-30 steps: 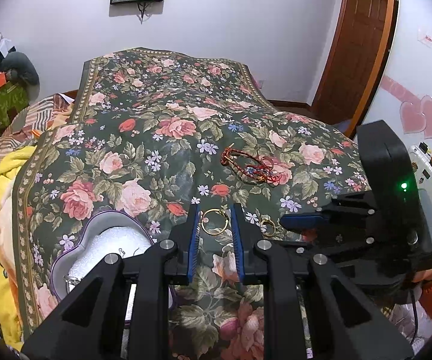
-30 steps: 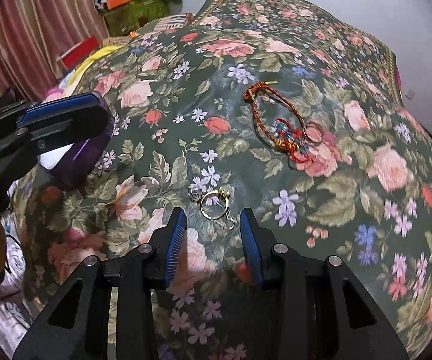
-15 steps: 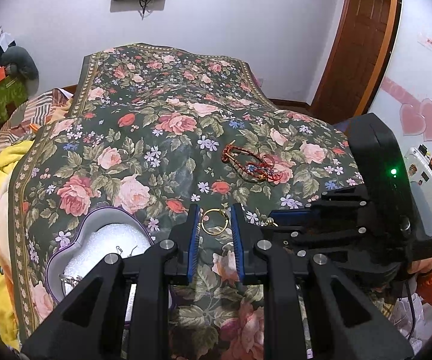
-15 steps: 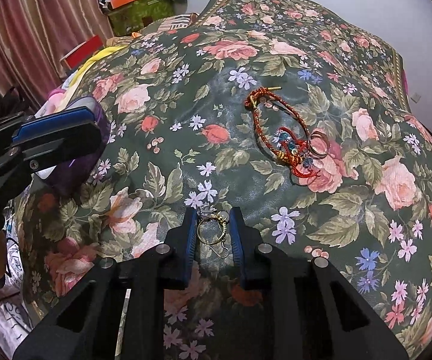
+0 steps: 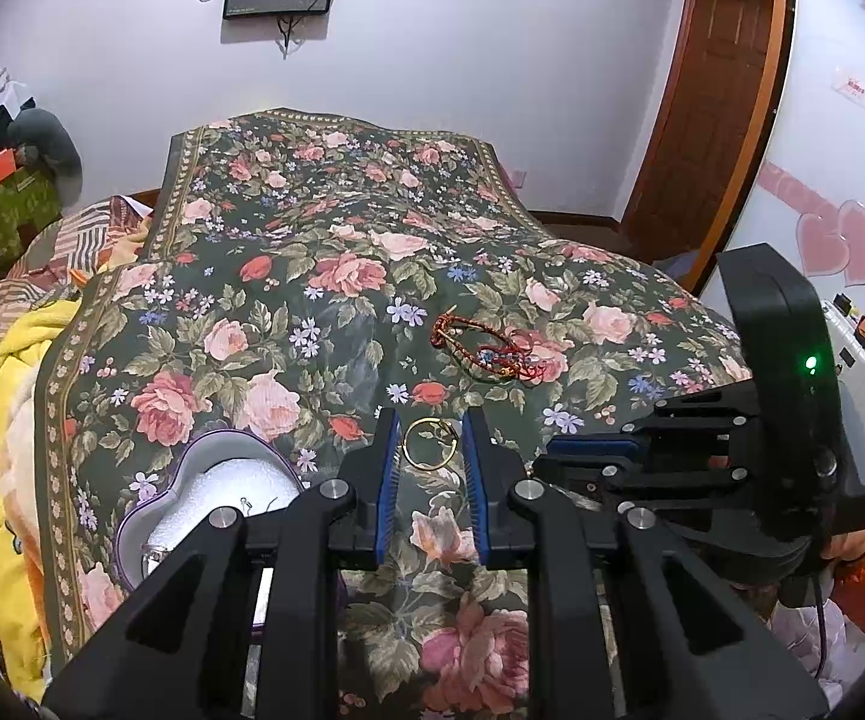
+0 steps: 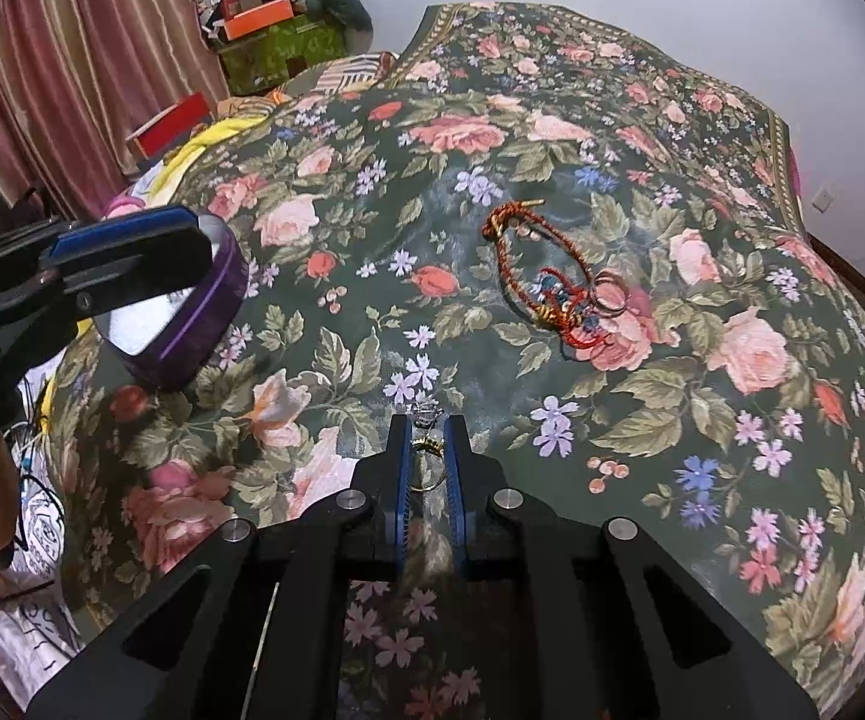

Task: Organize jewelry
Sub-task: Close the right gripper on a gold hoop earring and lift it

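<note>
My right gripper point(image 6: 428, 429) is shut on a gold ring point(image 6: 426, 462) with a clear stone, held just above the floral bedspread point(image 6: 672, 420). My left gripper point(image 5: 431, 420) is open, its jaws around a gold hoop point(image 5: 429, 444) that lies on the spread. A purple heart-shaped box point(image 5: 222, 498) with white foam lining sits to the left of the left gripper; it also shows in the right wrist view point(image 6: 192, 324). A red braided bracelet point(image 6: 540, 276) with metal rings point(image 6: 609, 294) lies further out; it also shows in the left wrist view point(image 5: 492, 348).
A yellow blanket point(image 5: 6, 396) and striped bedding lie off the left edge of the bedspread. Boxes and clothes point(image 6: 276, 30) pile by the curtain. A wooden door point(image 5: 714, 90) stands at the far right. The right gripper body point(image 5: 750, 456) sits close beside the left one.
My right gripper has closed from wide open onto the gold ring and lifted it slightly. My left gripper has stayed open around the gold hoop.
</note>
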Available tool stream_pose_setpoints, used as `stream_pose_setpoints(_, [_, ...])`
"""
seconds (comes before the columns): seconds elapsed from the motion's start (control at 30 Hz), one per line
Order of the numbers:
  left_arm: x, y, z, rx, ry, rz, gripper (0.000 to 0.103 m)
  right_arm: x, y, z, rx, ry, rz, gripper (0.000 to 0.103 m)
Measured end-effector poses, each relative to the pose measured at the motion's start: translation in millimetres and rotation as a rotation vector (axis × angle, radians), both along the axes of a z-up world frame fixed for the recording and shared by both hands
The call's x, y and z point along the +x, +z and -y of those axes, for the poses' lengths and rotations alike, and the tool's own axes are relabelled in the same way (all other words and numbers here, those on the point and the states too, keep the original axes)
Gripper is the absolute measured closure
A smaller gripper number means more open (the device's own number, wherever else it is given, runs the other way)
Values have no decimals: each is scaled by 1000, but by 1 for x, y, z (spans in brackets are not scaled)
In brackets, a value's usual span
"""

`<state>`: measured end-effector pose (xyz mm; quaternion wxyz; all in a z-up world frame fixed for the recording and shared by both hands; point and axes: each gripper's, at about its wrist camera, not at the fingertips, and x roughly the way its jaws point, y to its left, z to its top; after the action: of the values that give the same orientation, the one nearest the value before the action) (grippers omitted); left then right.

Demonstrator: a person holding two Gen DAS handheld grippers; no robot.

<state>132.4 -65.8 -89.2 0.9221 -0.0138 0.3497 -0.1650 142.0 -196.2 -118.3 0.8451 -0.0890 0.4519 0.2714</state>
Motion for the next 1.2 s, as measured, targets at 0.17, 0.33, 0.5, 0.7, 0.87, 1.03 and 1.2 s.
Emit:
stream_pose_setpoints(0.17, [-6,4,-2,2,3,8,84,-4,3,-1,-8,14,-22,70])
stream_pose_setpoints(0.33, [-5,3,-3,-2,4,3,84,-3,-6,-3,-35,13,-12,54])
stream_pose_setpoints(0.5, [-3,-2,0,3,-6,-8,84,-4,-20,-7,-95,38,-20,54])
stream_pose_setpoints(0.7, [3,-10,0,-3,-3,-28,84,-6,-24,-12,-92,83,-8,82])
stream_pose_setpoints(0.87, [4,-12,0,-4,-3,-34,84,-8,-22,-10,-72,68,-7,82])
stream_pose_setpoints(1.03, [4,-11,-1,-9,0,-32,84,-8,-16,-5,-35,50,-15,96])
stream_pose_setpoints(1.2, [3,-10,-2,-10,0,-31,84,-11,-10,-3,-53,41,15,96])
